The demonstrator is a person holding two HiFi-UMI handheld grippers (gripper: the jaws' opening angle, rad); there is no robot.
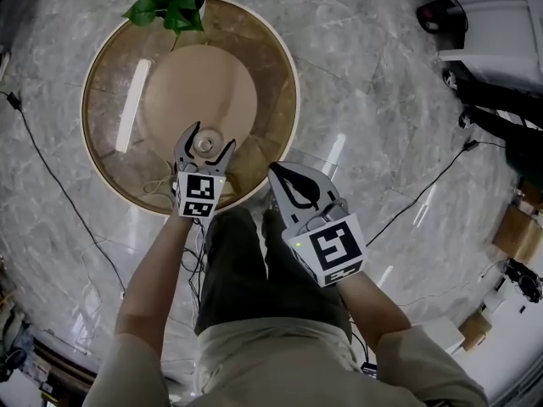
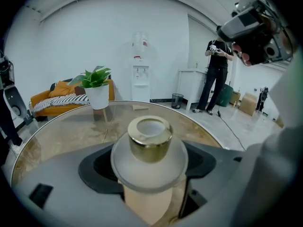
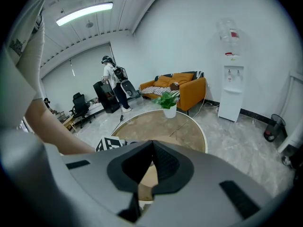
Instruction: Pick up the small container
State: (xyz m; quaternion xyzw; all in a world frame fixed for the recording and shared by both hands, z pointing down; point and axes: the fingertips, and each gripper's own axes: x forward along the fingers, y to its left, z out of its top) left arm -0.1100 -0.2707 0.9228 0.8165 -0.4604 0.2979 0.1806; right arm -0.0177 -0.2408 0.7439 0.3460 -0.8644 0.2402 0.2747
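Note:
The small container (image 1: 204, 145), a frosted jar with a gold neck (image 2: 150, 145), stands on the round glass table (image 1: 271, 83) near its front edge. My left gripper (image 1: 206, 139) reaches over the table with its jaws spread wide on either side of the jar, and the pads stand apart from it. In the left gripper view the jar fills the gap between the jaws of the left gripper (image 2: 149, 167). My right gripper (image 1: 273, 170) hangs shut and empty just off the table's front rim, to the right of the left one; its tips meet in the right gripper (image 3: 152, 143) view.
A potted plant (image 1: 174, 2) stands at the table's far edge. Cables (image 1: 51, 176) trail over the marble floor on both sides. White furniture (image 1: 492, 24) sits at the far right. A person (image 2: 218, 74) stands beyond the table, near a water dispenser (image 2: 140, 74).

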